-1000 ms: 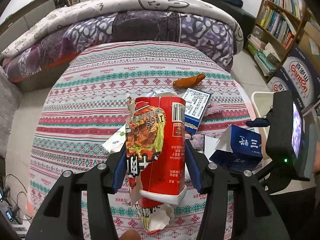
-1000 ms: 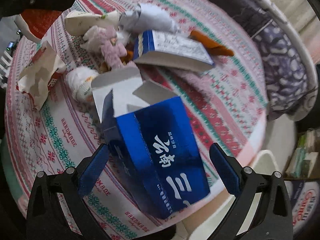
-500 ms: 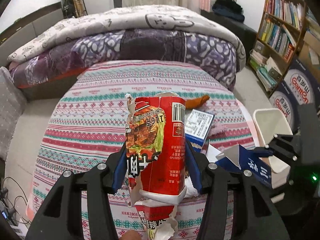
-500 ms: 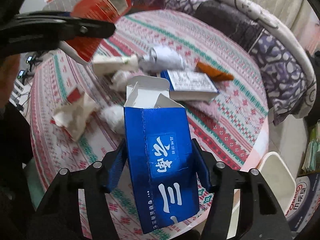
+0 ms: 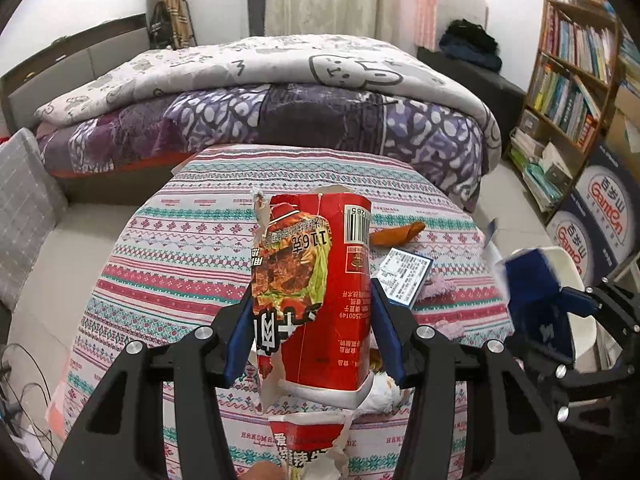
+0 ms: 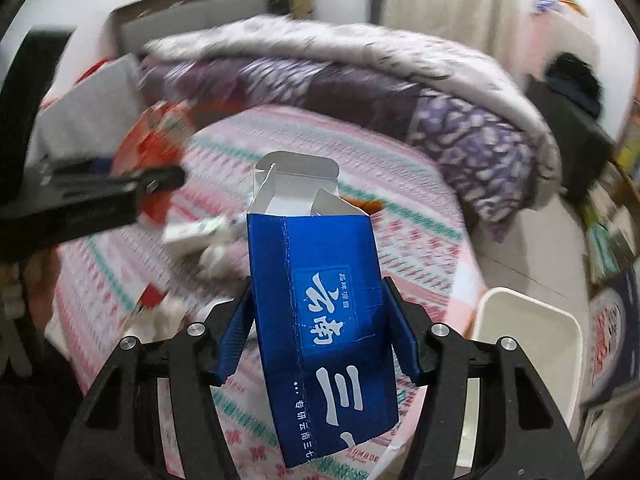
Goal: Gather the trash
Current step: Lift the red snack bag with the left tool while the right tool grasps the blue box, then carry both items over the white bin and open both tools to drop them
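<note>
My left gripper [image 5: 312, 332] is shut on a torn red noodle cup [image 5: 316, 288] and holds it above the round table [image 5: 180, 248]. My right gripper [image 6: 318, 332] is shut on an open blue carton [image 6: 320, 304], lifted above the table's right side; the carton also shows in the left wrist view [image 5: 536, 300], over the white trash bin [image 5: 580, 320]. The bin shows at lower right in the right wrist view [image 6: 528, 340]. On the table lie a blue-and-white box [image 5: 404, 276], an orange wrapper [image 5: 396, 234] and crumpled white paper [image 5: 380, 396].
The table wears a striped patterned cloth. A bed with a purple and white quilt [image 5: 280, 92] stands behind it. A bookshelf [image 5: 572, 92] and printed cartons [image 5: 600, 208] stand at the right. A grey cushion [image 5: 24, 208] is at the left. Cables [image 5: 20, 384] lie on the floor.
My right gripper closed on the blue carton, lifted it off the table and swung it right toward the white bin. My left gripper rose higher with the red cup.
</note>
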Demonstrator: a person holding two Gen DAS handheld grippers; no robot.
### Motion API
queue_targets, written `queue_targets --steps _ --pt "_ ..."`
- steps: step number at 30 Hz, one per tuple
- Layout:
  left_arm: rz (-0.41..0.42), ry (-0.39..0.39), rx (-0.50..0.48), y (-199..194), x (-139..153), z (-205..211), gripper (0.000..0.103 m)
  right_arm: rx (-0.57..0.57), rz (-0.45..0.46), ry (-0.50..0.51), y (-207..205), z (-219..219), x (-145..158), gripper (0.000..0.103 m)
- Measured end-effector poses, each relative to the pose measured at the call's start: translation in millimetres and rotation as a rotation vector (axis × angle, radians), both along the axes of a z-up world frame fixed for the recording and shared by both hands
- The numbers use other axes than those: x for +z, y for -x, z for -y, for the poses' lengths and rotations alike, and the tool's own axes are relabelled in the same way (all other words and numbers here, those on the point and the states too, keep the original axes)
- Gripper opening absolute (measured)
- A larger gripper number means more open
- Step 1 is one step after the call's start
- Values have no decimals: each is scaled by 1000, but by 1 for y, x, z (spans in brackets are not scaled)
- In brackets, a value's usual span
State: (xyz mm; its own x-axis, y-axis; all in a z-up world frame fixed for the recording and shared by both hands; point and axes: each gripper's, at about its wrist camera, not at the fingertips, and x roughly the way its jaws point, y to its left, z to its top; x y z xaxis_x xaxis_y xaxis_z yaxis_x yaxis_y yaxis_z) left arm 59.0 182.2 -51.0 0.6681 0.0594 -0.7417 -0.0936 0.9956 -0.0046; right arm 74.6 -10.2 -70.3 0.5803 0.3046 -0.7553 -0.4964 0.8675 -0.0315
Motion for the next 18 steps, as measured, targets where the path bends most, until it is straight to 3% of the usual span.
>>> queue_targets --steps 11,18 --pt "124 -83 54 18 2 47 53 -279 97 -60 -6 40 7 59" --pt "135 -36 60 15 0 84 53 -430 107 -76 -10 86 12 60"
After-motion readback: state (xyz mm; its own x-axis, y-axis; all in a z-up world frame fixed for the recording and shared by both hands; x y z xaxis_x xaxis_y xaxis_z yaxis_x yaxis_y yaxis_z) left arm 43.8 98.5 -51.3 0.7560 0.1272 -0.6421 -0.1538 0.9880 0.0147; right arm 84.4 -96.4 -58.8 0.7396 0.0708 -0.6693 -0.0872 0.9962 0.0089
